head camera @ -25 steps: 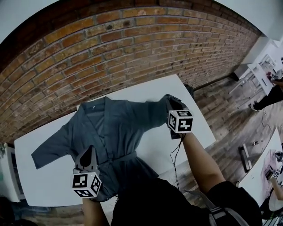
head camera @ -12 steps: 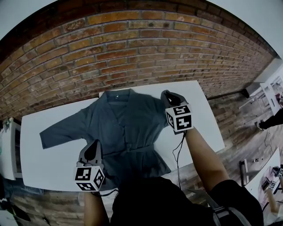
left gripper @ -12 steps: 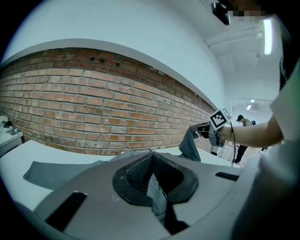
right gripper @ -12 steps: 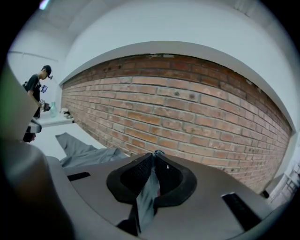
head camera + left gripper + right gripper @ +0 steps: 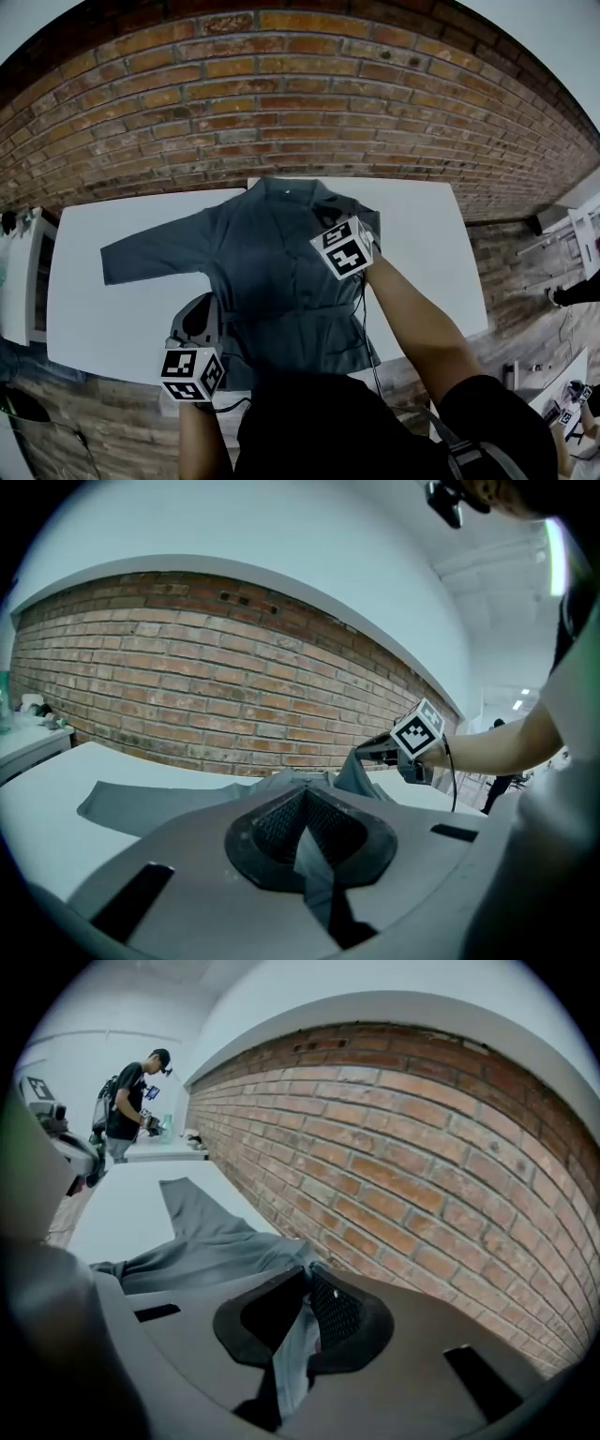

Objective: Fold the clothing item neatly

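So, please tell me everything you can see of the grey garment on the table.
The garment is a dark grey-blue wrap jacket of soft cloth, front up on the white table, collar toward the brick wall, tie at the waist. One sleeve lies flat to the picture's left. The right gripper pinches the other sleeve, raised over the chest; the left gripper pinches the near hem.

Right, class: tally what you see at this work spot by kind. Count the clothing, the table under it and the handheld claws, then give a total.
Grey-blue long-sleeved cloth jacket: 1
White rectangular table: 1
Handheld grey two-jaw claws: 2, the left claw and the right claw, each closed on jacket fabric
Total: 4
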Action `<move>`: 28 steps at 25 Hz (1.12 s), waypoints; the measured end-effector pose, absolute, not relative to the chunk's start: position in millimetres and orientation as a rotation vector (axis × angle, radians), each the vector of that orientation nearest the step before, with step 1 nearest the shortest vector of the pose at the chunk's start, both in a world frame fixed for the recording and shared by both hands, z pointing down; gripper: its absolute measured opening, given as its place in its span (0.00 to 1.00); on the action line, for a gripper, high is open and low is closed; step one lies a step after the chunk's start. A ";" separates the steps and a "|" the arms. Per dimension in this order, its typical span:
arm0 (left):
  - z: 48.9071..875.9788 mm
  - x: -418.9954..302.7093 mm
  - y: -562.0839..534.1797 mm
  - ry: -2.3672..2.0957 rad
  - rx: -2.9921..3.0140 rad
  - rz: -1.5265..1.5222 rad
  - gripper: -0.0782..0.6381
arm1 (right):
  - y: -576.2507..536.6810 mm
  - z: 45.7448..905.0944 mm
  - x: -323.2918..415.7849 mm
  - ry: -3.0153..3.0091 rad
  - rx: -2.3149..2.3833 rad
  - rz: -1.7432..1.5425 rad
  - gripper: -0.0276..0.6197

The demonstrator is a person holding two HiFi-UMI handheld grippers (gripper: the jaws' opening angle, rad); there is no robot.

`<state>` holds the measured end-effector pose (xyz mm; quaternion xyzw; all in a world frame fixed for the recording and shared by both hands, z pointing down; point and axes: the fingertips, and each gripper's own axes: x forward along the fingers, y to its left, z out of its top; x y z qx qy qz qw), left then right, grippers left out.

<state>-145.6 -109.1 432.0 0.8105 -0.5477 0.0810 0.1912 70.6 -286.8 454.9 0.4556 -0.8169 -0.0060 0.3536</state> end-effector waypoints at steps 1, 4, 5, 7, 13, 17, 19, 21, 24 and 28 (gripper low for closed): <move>433.6 -151.4 -107.9 -1.545 2.267 0.228 0.10 | -284.8 466.1 60.1 -2.106 1.154 -0.005 0.09; 439.5 -166.6 -105.6 -1.558 2.239 0.234 0.10 | -276.5 501.8 31.4 -2.073 1.077 0.013 0.09; 442.0 -171.1 -105.1 -1.560 2.229 0.238 0.10 | -273.8 513.8 23.0 -2.058 1.053 0.015 0.09; 447.9 -178.7 -103.8 -1.560 2.213 0.247 0.10 | -268.1 537.7 8.3 -2.028 1.010 0.026 0.09; 466.1 -196.9 -101.9 -1.551 2.175 0.281 0.10 | -252.9 592.5 -23.2 -1.957 0.922 0.063 0.09; 473.6 -207.4 -106.1 -1.541 2.165 0.289 0.10 | -245.0 613.7 -34.7 -1.906 0.867 0.074 0.09; 477.7 -210.3 -107.3 -1.525 2.159 0.295 0.10 | -237.0 624.0 -40.8 -1.901 0.815 0.114 0.09; 481.3 -209.9 -108.2 -1.500 2.155 0.307 0.10 | -228.4 631.2 -46.3 -1.907 0.759 0.160 0.19; 485.2 -212.0 -113.9 -1.500 2.153 0.318 0.10 | -217.6 632.3 -50.8 -1.929 0.715 0.220 0.24; 494.6 -225.2 -121.1 -1.516 2.086 0.267 0.10 | -204.0 612.7 -57.3 -2.028 0.720 0.250 0.24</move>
